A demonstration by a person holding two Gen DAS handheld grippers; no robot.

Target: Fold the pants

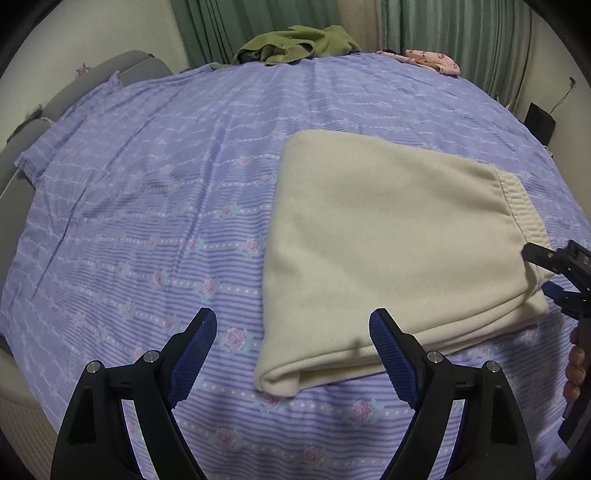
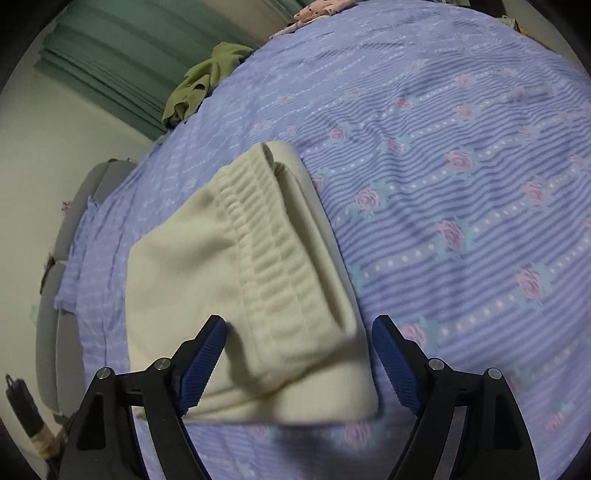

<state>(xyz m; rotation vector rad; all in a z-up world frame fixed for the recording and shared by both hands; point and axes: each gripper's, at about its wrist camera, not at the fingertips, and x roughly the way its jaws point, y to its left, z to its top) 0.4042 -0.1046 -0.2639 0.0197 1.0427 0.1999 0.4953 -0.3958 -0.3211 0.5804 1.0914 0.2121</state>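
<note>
The cream fleece pants (image 1: 388,240) lie folded in a flat rectangle on the purple flowered bedspread (image 1: 147,206). Their ribbed waistband is at the right end. My left gripper (image 1: 291,332) is open and empty, just above the fold's near left corner. My right gripper shows in the left wrist view (image 1: 554,273) at the waistband corner. In the right wrist view the right gripper (image 2: 299,339) is open, its jaws either side of the waistband end of the pants (image 2: 236,266), holding nothing.
A crumpled green garment (image 1: 299,44) and a pink patterned garment (image 1: 432,61) lie at the far edge of the bed by the green curtains (image 1: 461,33). A grey headboard (image 1: 33,122) runs along the left. A dark object (image 1: 539,122) stands at the right.
</note>
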